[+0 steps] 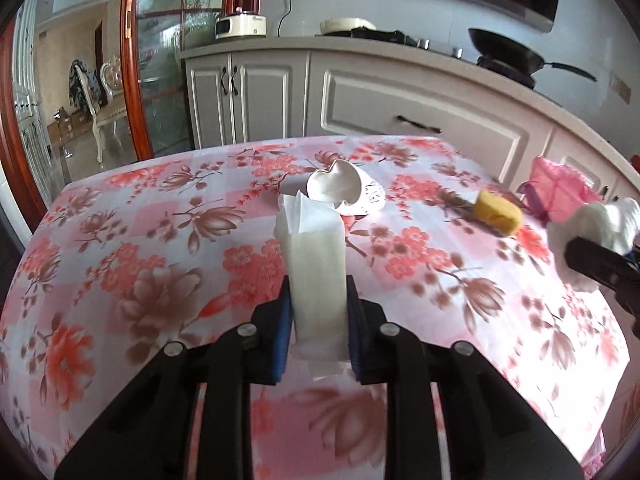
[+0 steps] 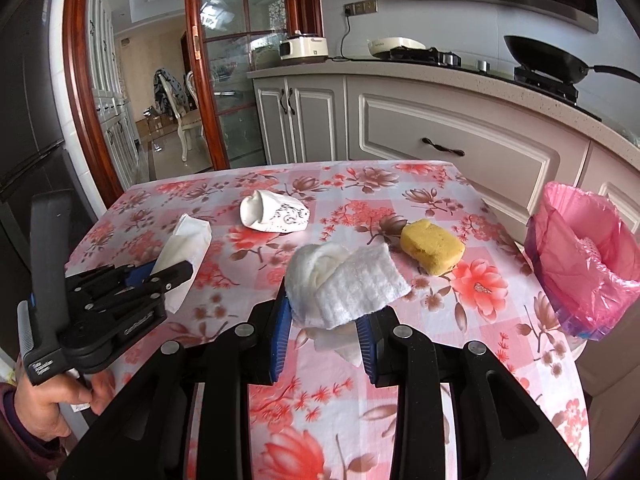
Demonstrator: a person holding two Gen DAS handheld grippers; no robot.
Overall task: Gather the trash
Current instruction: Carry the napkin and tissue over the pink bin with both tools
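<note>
Left gripper (image 1: 318,304) clamped on folded tissue (image 1: 312,240); right gripper (image 2: 324,320), crumpled towel (image 2: 344,280).

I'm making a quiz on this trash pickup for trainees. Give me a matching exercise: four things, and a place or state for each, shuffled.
Things:
1. folded tissue
2. white cloth
3. yellow sponge
4. pink bag

Places or states:
A. lies loose on the tablecloth
B. clamped in the right gripper
C. lines a bin at the table's right edge
D. clamped in the left gripper

Pairs: 1-D, 2-B, 3-A, 4-C
</note>
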